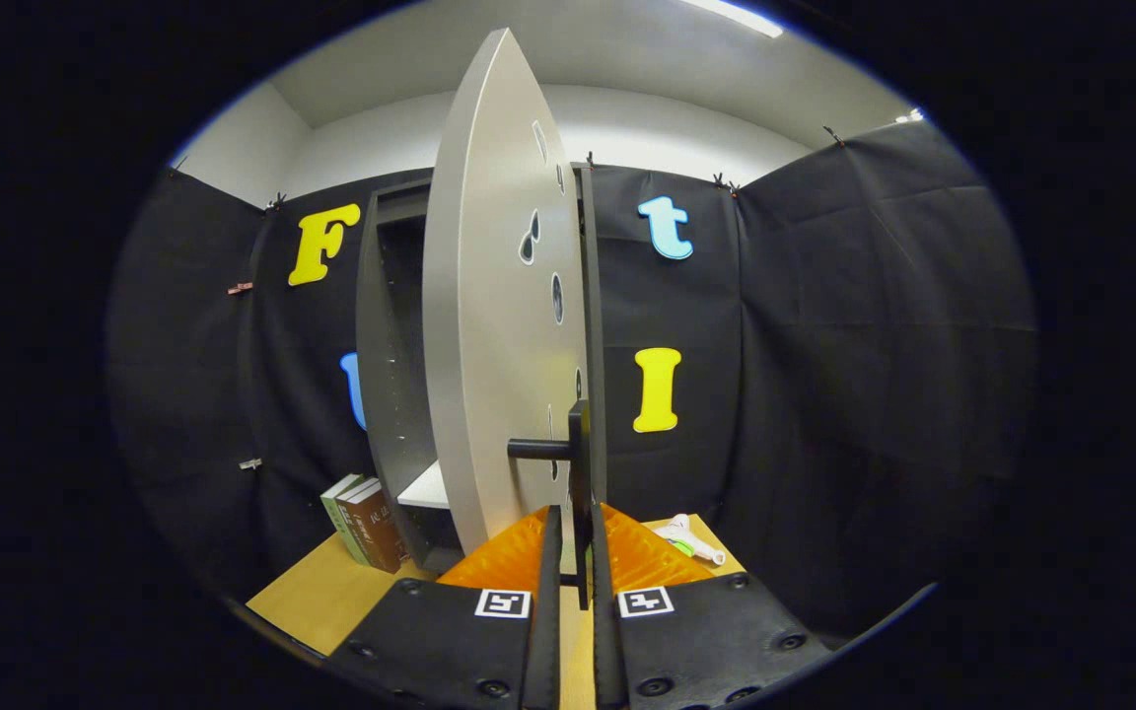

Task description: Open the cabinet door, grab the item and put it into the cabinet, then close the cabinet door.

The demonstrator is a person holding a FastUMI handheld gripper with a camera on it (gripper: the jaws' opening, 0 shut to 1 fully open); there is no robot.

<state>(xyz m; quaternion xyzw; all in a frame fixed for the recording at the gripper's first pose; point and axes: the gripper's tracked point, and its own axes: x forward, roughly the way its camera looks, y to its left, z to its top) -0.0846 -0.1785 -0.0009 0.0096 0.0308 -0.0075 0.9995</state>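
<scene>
Gripper (576, 523) closed on the dark bar handle (578, 463) of the grey cabinet door (489, 325), both fingers pressing its vertical bar. Door swung open, edge-on ahead; dark cabinet (392, 375) interior seen behind it. White item (688, 537) lay on the wooden bench (321, 597) just right of the fingers. Books (366, 523) stood left of the cabinet.

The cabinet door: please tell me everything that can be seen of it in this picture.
The cabinet door is a tall, smooth, pale grey panel, matte like painted board, with several small dark cut-outs. It stands upright and swung open, seen nearly edge-on, hinged to the dark cabinet behind it. A dark bar handle projects from its lower part. The tool is closed on that handle's vertical bar, both fingers pressing on it.
</scene>
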